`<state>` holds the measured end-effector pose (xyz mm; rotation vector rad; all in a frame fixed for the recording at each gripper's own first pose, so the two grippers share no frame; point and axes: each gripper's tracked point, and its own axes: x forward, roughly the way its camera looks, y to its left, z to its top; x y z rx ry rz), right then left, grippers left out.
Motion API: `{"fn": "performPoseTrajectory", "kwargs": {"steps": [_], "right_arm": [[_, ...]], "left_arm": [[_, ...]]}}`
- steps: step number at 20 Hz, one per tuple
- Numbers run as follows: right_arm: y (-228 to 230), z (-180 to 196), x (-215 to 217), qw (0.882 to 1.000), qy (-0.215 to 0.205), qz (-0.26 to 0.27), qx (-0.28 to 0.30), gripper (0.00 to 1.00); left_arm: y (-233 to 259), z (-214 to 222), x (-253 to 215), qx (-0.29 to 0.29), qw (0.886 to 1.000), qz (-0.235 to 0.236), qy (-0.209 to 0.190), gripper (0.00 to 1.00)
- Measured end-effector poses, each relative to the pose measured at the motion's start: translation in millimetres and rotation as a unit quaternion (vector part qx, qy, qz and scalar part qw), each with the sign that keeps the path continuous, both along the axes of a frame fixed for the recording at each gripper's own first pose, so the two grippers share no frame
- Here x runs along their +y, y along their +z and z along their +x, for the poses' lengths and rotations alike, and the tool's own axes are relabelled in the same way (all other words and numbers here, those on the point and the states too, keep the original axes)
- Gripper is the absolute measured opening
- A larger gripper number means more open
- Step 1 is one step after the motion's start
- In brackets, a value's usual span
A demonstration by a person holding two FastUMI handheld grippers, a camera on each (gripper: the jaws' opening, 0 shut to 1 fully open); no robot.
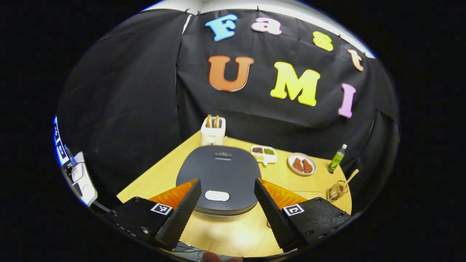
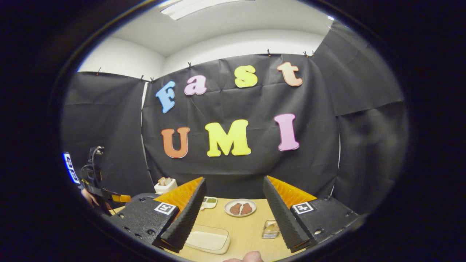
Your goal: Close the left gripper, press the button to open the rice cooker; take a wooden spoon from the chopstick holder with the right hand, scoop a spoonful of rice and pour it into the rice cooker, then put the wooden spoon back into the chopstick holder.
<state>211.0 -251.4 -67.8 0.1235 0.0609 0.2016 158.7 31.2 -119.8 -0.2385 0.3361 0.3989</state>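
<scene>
Rice cooker sitting lid-down on the table, framed between the left gripper's spread fingers.
Right gripper is also hanging wide apart; wooden spoon is leaning in what looks like the chopstick holder, well right of the cooker.

One rice cooker, one toaster, one bottle, one chopstick holder, one wooden spoon, two plates.

A staged kitchen set inside a recording booth: black cloth pinned up as walls under a white ceiling, and a wooden table carrying a cooker, toaster and plated food.
</scene>
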Motion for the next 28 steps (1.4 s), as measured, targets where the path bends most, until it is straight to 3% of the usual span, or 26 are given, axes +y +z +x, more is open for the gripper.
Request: {"fn": "performPoseTrajectory", "kwargs": {"steps": [10, 12, 13, 19, 28], "right_arm": [[49.6, -139.8, 81.9, 0.999, -0.036, -0.017, -0.019, 1.0], [50.6, -169.8, 94.9, 0.999, -0.043, -0.02, -0.017, 1.0], [52.2, -184.3, 101.7, 0.999, -0.045, -0.019, -0.018, 1.0], [56.8, -245.8, 130.5, 0.997, -0.059, -0.031, -0.026, 1.0], [48.2, -267.0, 142.7, 0.997, -0.071, -0.026, -0.018, 0.99]], "left_arm": [[136.2, -146.6, -71.6, -0.163, 0.981, 0.073, -0.073, 0.94], [139.4, -172.1, -86.3, -0.178, 0.978, 0.064, -0.088, 0.89], [142.6, -181.8, -88.4, -0.188, 0.975, 0.069, -0.092, 0.94], [133.8, -229.6, -100.0, -0.192, 0.972, 0.079, -0.115, 0.95], [127.5, -242.9, -94.7, -0.194, 0.972, 0.068, -0.111, 0.95]]}}
